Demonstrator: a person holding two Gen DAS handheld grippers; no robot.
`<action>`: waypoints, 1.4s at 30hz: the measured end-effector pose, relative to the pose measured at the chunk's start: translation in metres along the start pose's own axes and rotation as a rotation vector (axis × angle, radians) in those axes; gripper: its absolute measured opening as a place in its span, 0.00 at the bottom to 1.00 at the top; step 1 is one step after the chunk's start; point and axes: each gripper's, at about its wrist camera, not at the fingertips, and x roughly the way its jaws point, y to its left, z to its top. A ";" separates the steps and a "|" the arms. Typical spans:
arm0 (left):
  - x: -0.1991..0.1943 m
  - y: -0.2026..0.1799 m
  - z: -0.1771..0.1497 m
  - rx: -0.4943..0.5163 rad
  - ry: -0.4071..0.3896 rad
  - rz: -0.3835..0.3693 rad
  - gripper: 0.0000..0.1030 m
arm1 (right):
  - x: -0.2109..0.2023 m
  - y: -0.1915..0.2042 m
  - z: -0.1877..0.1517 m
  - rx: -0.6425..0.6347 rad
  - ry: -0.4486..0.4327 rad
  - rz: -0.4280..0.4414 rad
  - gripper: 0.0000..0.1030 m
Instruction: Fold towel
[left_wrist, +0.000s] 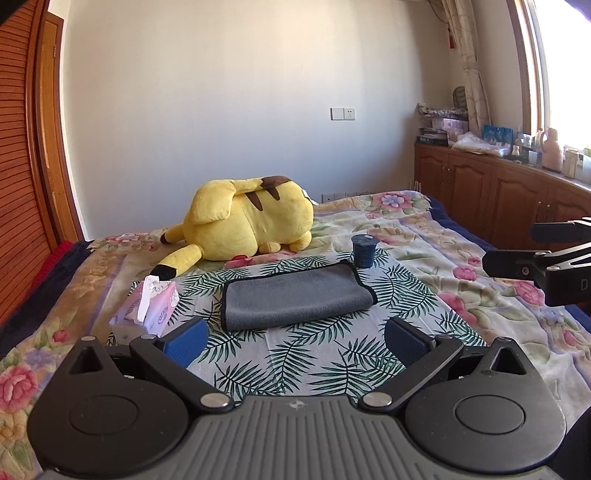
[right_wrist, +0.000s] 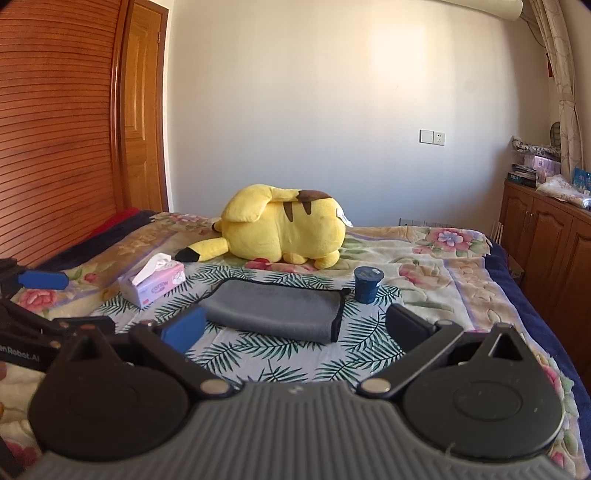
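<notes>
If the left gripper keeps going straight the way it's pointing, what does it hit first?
Probably the near edge of the folded grey towel, dead ahead between the open left gripper fingers. Only bare leaf-print cloth lies before it, though depth is uncertain.

The leaf-print cloth (left_wrist: 295, 354) lies bare in front of the folded grey towel (left_wrist: 295, 295) — open room for approach. A tissue box (left_wrist: 155, 306) flanks its left, a dark cup (left_wrist: 365, 251) its far-right corner, a yellow plush (left_wrist: 251, 221) behind.

Count of things on the bed (left_wrist: 424, 229)

One grey folded towel (left_wrist: 295, 299), one yellow plush toy (left_wrist: 251, 225), one tissue box (left_wrist: 151, 308), one dark blue cup (left_wrist: 365, 251), two grippers.
</notes>
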 end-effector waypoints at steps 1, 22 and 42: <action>-0.001 -0.001 -0.002 -0.001 0.001 0.002 0.84 | -0.001 0.001 -0.002 0.004 0.001 0.001 1.00; -0.014 -0.008 -0.050 -0.008 0.024 -0.007 0.84 | -0.014 0.014 -0.037 0.010 0.021 0.007 1.00; -0.010 -0.006 -0.083 -0.063 0.050 -0.003 0.84 | -0.011 0.021 -0.075 -0.013 0.073 0.003 1.00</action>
